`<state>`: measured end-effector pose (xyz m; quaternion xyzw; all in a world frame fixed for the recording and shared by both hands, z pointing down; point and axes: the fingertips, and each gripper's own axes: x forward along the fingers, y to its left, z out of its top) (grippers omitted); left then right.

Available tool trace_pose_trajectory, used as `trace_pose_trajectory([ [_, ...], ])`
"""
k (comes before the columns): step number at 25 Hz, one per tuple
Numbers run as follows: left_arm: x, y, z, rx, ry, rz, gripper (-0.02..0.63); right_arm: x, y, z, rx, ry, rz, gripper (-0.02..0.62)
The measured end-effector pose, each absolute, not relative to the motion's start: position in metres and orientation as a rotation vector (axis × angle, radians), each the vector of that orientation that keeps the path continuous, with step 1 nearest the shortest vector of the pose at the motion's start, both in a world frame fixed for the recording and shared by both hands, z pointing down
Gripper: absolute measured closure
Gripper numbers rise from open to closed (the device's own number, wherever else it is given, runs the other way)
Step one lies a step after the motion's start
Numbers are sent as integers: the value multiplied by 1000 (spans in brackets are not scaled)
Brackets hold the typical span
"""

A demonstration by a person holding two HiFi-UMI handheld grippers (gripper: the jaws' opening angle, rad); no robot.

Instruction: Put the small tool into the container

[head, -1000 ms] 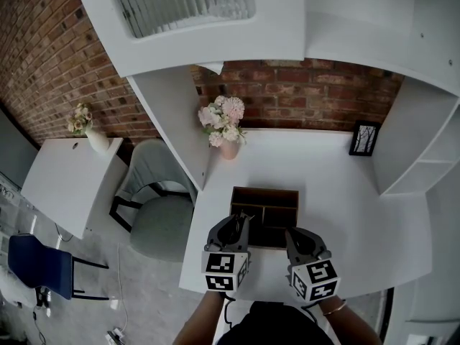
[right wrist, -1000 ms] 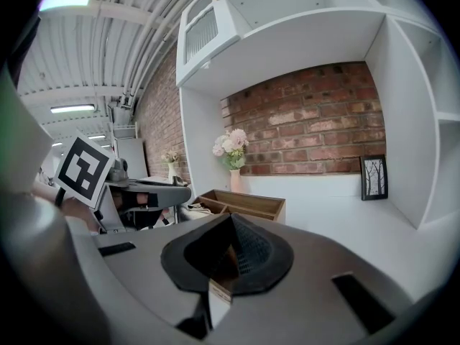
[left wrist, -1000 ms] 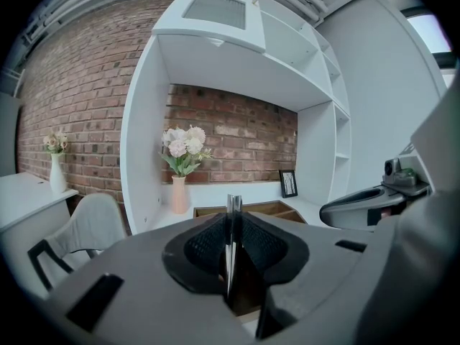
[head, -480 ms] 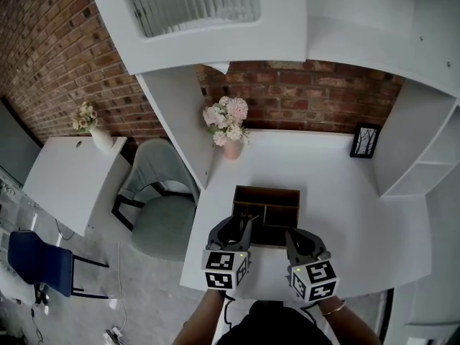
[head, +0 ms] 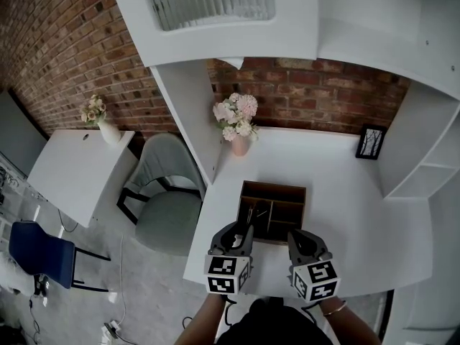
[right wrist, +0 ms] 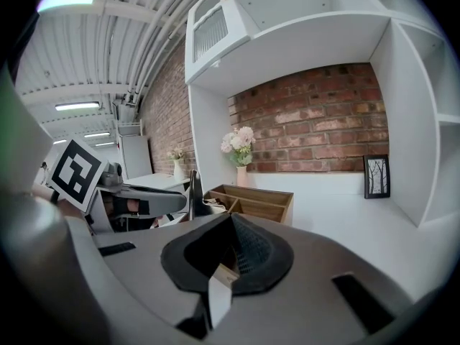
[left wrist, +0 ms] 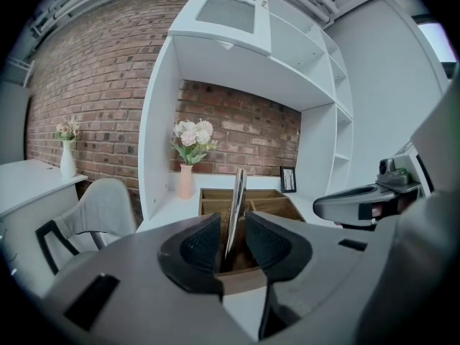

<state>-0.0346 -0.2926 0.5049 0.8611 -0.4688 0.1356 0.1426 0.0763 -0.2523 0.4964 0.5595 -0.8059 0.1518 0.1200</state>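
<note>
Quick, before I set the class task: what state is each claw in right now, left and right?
Left claw: open; the thin tool stands between its two sides, not pressed.
Right claw: closed, nothing clearly held.

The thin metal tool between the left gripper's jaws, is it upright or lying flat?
Upright: the thin metal tool stands almost vertical between the left gripper's parted jaws.

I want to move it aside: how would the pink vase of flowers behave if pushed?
The vase is narrow under a wide bunch of flowers, so likely top-heavy and apt to tip. On the smooth white desk it may slide if pushed low.
</note>
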Motion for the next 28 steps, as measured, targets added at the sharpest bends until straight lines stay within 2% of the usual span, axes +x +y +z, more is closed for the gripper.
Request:
trace_pose_trajectory([
  [21,-53,-244,491,2489,-1427,364,588,66,-222,480,1622,-2393,378,592],
  [28,-56,-228,484,2498,-1436,319,597,66,-209,471,1638,-2410,344,592],
])
